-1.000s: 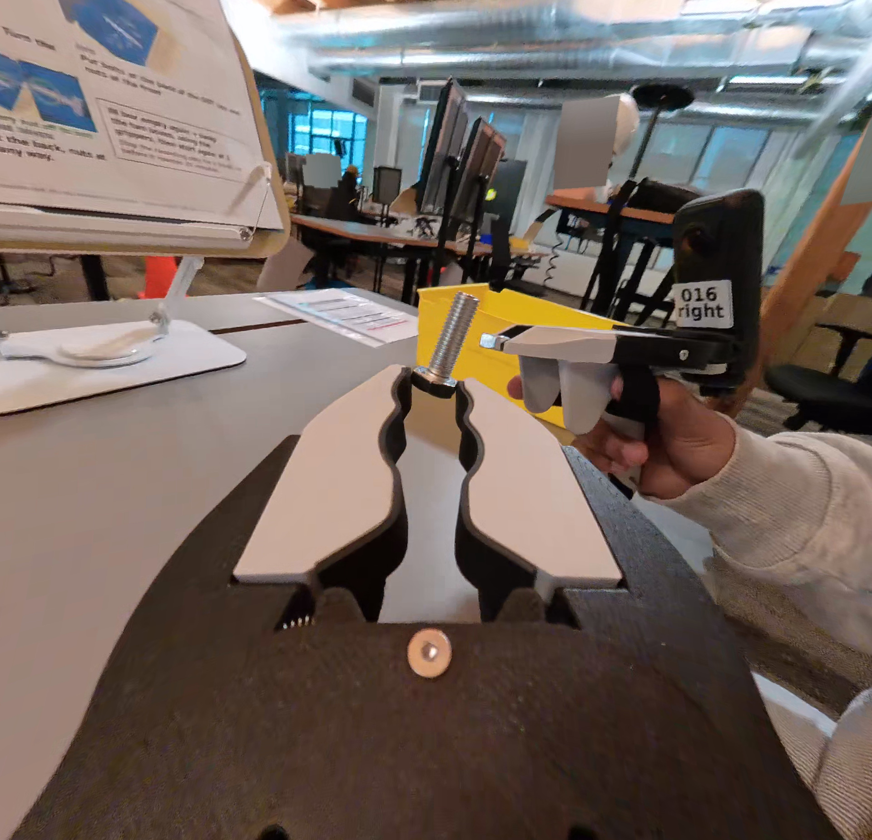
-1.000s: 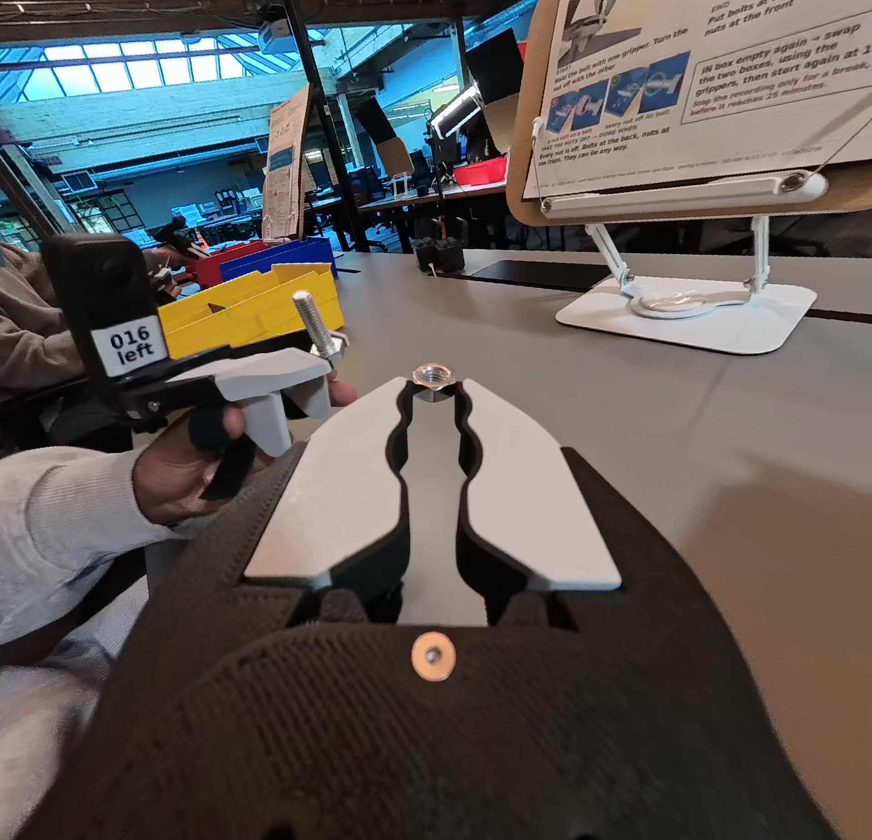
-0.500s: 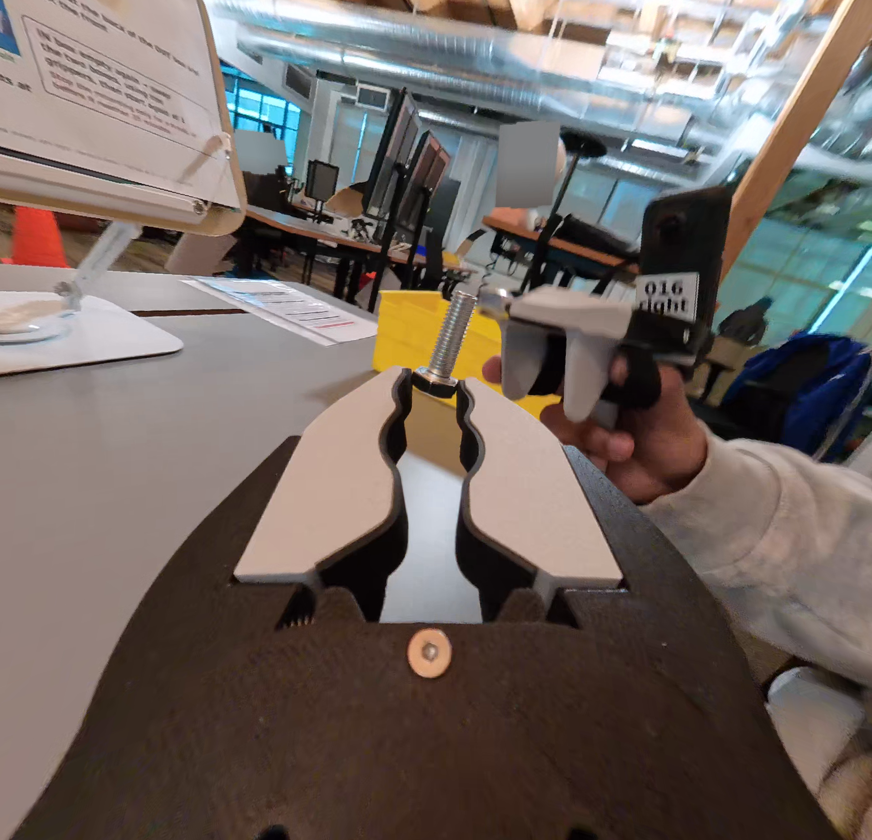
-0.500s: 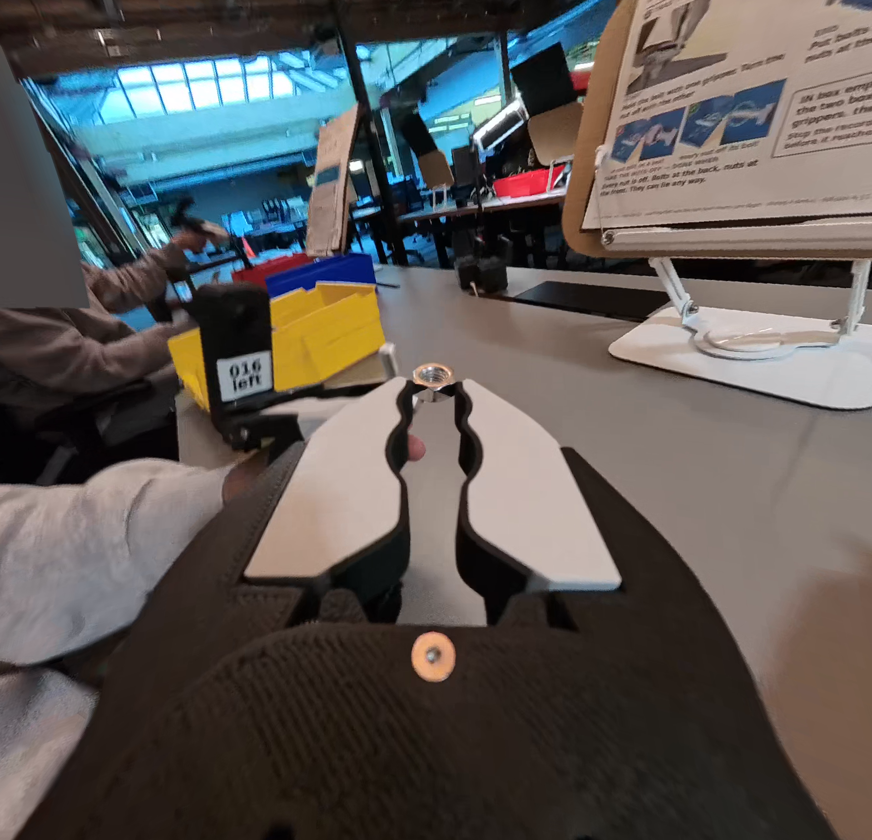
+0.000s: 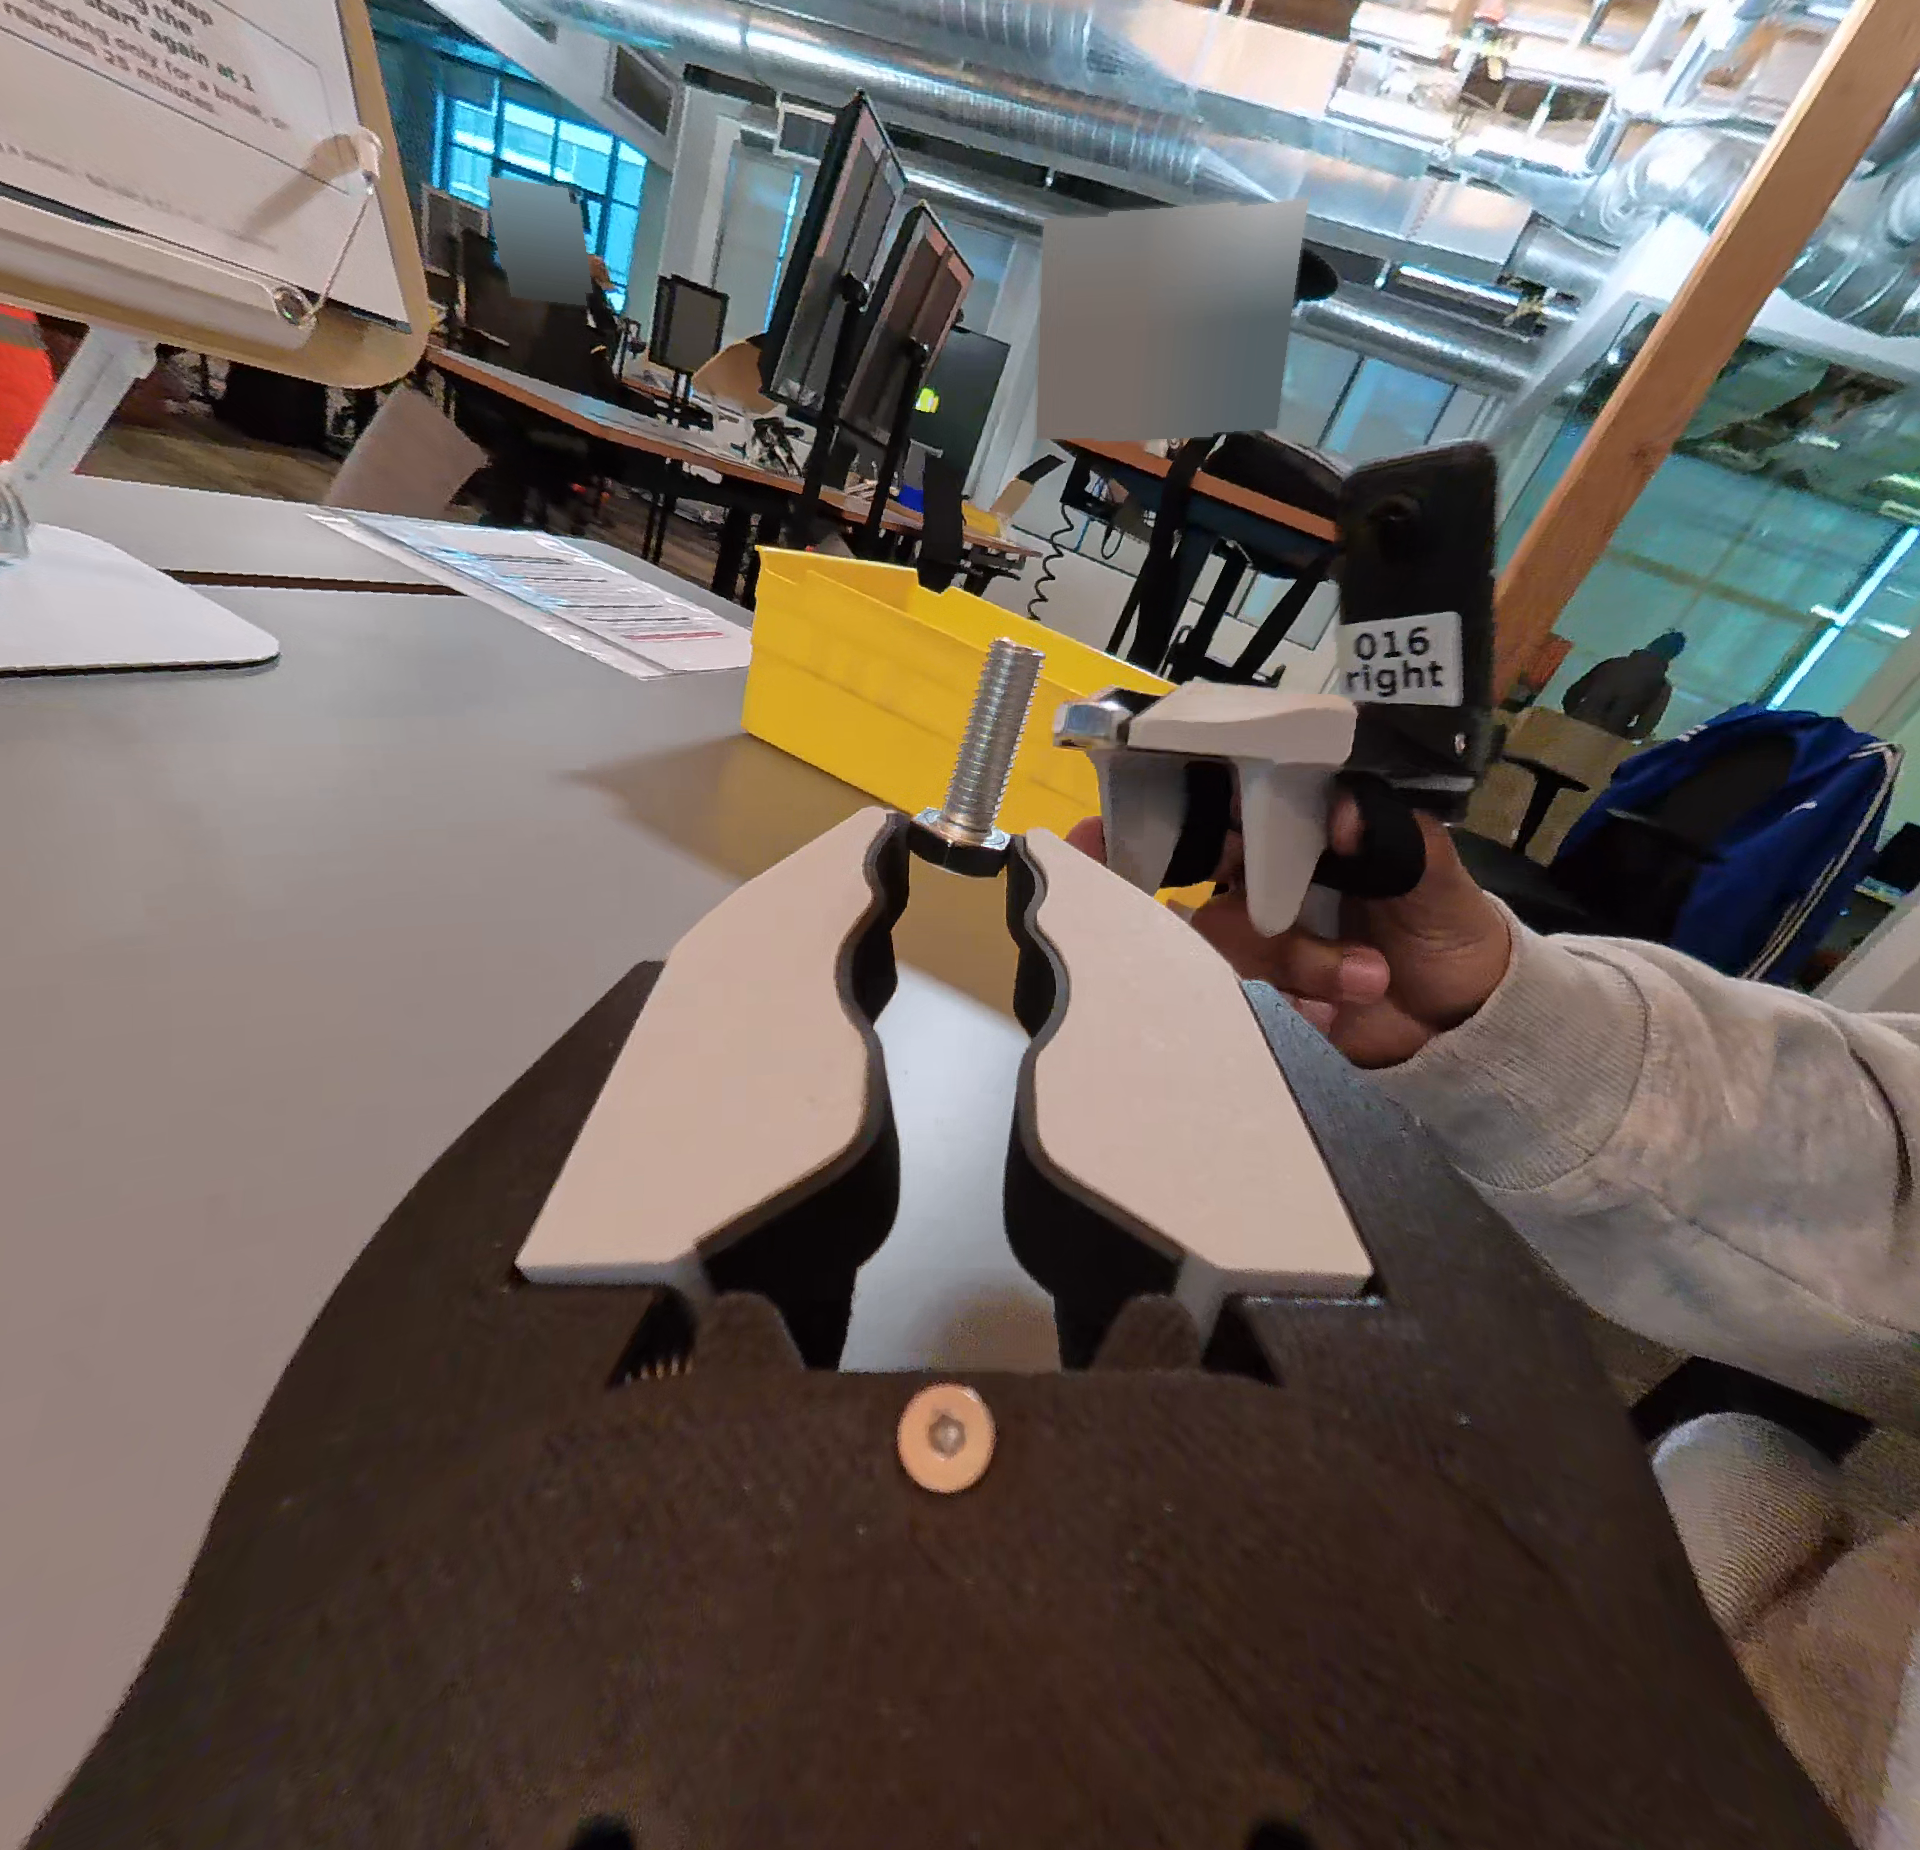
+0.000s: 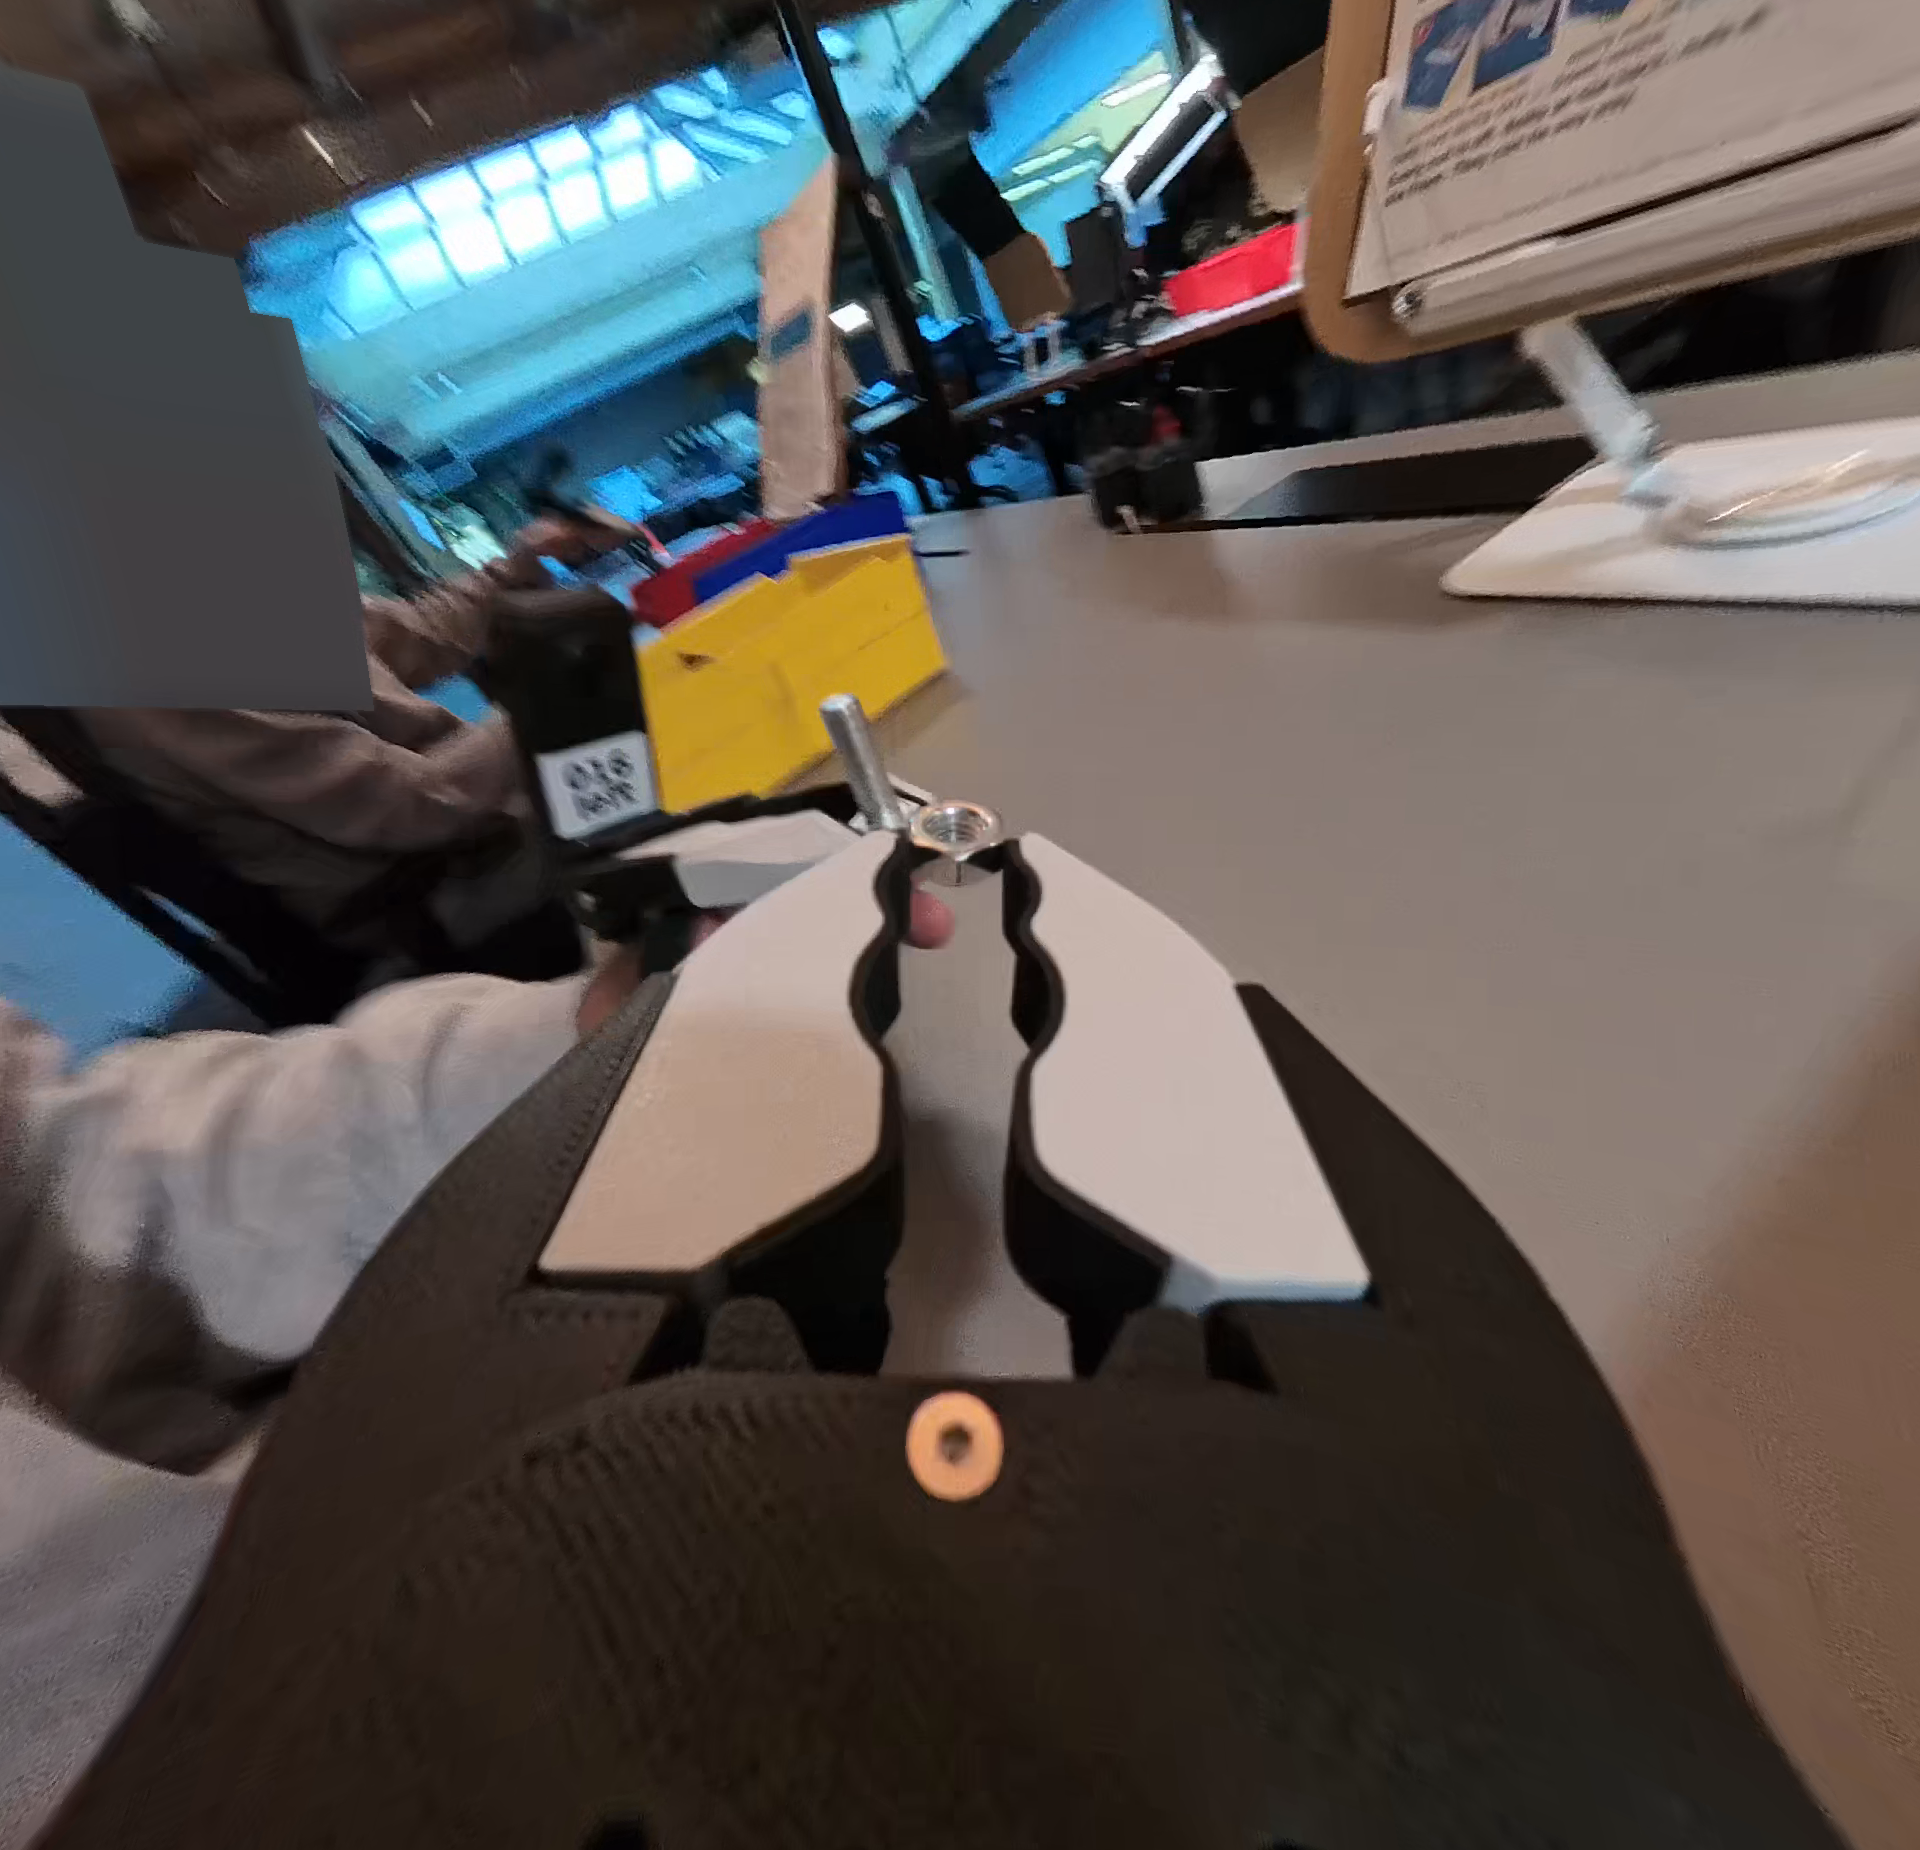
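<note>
Left tool [image 5: 958, 850] is clamped on the hex head of a bolt [image 5: 987, 751], with the threaded shaft standing up and tilted slightly right, above the counter [image 5: 312, 865]. Right tool [image 6: 954, 844] is clamped on a nut [image 6: 954, 826], bore facing up. Over the last second I've brought the two together. A second ago the right tool [image 5: 1091, 730] sat well off to the right of the bolt; now its tips and nut are just beside the shaft, a little below the top, with a thin gap showing in the left wrist view. In the right wrist view the bolt [image 6: 857, 761] went from far left to right behind and left of the nut, and the picture is smeared, so that tool is mid-move. I can't tell contact from that side. The nut is not on the thread, and the bore isn't over the shaft tip. The hand [image 5: 1371, 969] grips the right tool's handle. A yellow bin [image 5: 883, 657] sits on the counter behind the bolt, with red [image 6: 665, 590] and blue [image 6: 821, 543] bins past it. A document stand [image 6: 1610, 138] is to the side, and a laminated sheet [image 5: 582, 595] lies flat near the bin.
</note>
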Available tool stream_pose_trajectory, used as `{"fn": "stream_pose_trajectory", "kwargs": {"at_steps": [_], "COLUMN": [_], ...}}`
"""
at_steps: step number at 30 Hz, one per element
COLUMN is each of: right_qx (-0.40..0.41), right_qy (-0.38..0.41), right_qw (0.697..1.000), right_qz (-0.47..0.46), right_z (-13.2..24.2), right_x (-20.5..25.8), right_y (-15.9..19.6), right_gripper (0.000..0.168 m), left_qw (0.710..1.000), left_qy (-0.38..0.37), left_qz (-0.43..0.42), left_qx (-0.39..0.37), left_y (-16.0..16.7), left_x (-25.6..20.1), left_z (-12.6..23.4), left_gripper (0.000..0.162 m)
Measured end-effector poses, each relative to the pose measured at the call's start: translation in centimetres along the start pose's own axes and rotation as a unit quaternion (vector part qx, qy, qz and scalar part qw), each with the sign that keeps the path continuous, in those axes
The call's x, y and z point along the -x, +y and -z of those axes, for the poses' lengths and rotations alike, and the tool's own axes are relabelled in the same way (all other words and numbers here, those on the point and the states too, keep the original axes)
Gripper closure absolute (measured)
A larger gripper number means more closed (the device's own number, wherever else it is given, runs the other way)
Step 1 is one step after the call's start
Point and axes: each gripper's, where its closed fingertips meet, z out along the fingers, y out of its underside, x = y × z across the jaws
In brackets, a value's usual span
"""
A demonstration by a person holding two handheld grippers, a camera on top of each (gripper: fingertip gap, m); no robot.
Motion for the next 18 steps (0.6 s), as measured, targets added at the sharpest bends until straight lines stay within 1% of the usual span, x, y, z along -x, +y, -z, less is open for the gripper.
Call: {"fn": "stream_pose_trajectory", "kwargs": {"at_steps": [1, 2, 4, 7, 10, 13, 16, 18], "right_qx": [-0.004, 0.003, 0.021, 0.018, 0.015, 0.004, -0.003, -0.002], "right_qy": [-0.013, -0.014, -0.007, -0.017, -0.018, -0.016, -0.005, 0.005], "right_qw": [1.000, 0.999, 1.000, 0.999, 1.000, 1.000, 1.000, 1.000], "right_qz": [-0.027, -0.032, -0.013, -0.022, -0.002, 0.014, 0.019, 0.029], "right_z": [-0.2, -0.3, -0.7, -1.7, -2.7, -3.1, -2.9, -2.5], "right_x": [0.1, -0.1, -0.5, -0.9, -1.6, -2.3, -2.9, -2.8], "right_y": [0.1, 0.5, 1.0, 0.8, 0.1, -0.8, -1.3, -1.4], "right_gripper": [0.151, 0.151, 0.151, 0.151, 0.151, 0.151, 0.151, 0.151], "left_qw": [1.000, 1.000, 1.000, 0.999, 0.999, 1.000, 0.999, 0.999], "left_qy": [-0.002, -0.003, -0.001, -0.025, -0.034, -0.023, -0.036, -0.030], "left_qz": [0.004, 0.015, 0.023, -0.005, -0.028, 0.011, -0.034, -0.020], "left_qx": [0.000, -0.004, -0.009, 0.019, 0.030, 0.010, 0.021, 0.017], "left_y": [-0.1, -0.3, -0.8, -0.3, -0.9, -2.3, -1.6, -1.4], "left_x": [0.2, 0.4, 0.9, 2.4, 3.8, 4.3, 4.7, 4.3], "left_z": [0.2, 0.3, 0.3, 0.1, -0.7, -1.6, -1.9, -1.9], "left_gripper": [0.143, 0.143, 0.143, 0.143, 0.143, 0.143, 0.143, 0.142]}}
